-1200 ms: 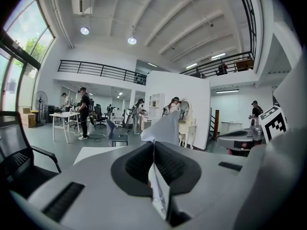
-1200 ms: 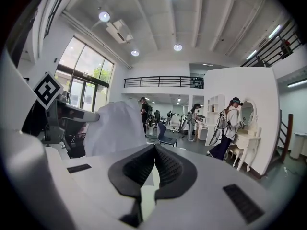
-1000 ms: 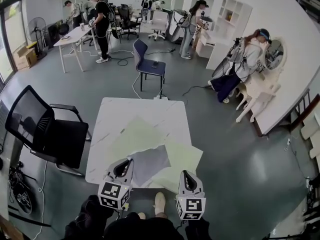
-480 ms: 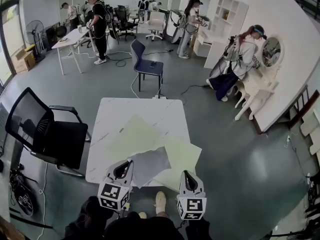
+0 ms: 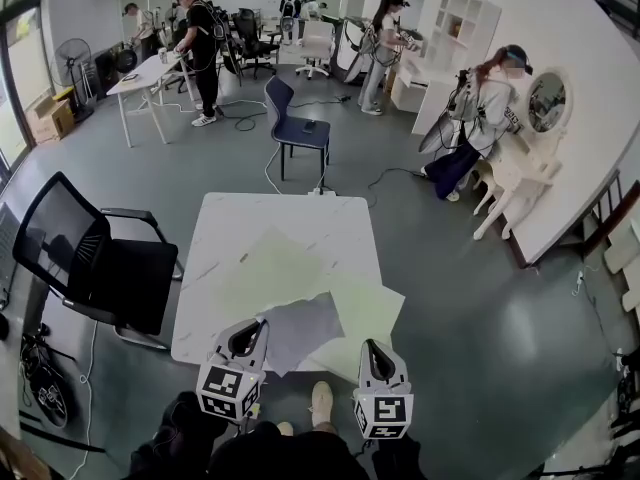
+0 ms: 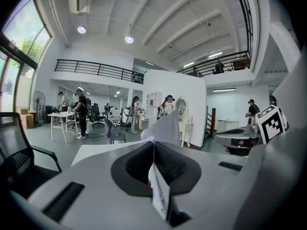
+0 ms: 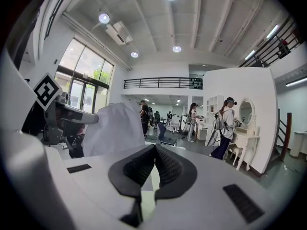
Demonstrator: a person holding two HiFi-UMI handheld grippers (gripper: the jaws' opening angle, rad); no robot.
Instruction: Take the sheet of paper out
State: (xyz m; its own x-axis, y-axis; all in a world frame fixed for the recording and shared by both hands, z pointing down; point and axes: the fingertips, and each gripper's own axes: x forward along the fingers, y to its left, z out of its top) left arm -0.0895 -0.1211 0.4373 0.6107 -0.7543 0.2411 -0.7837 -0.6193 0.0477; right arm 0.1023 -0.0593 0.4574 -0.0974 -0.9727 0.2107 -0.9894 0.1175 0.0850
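Left gripper (image 6: pixel 154 146) is clamped shut on the near edge of the white sheet of paper (image 5: pixel 300 328), and the sheet is seen pinched upright between its jaws. Right gripper (image 7: pixel 154 151) is clenched on the near edge of a pale green folder (image 5: pixel 368 311). The sheet is held over the near edge of the white table (image 5: pixel 262 216), just left of the folder and touching it. A second pale green flap (image 5: pixel 268 268) is laid farther back. A black chair (image 5: pixel 95 258) is parked left of the table.
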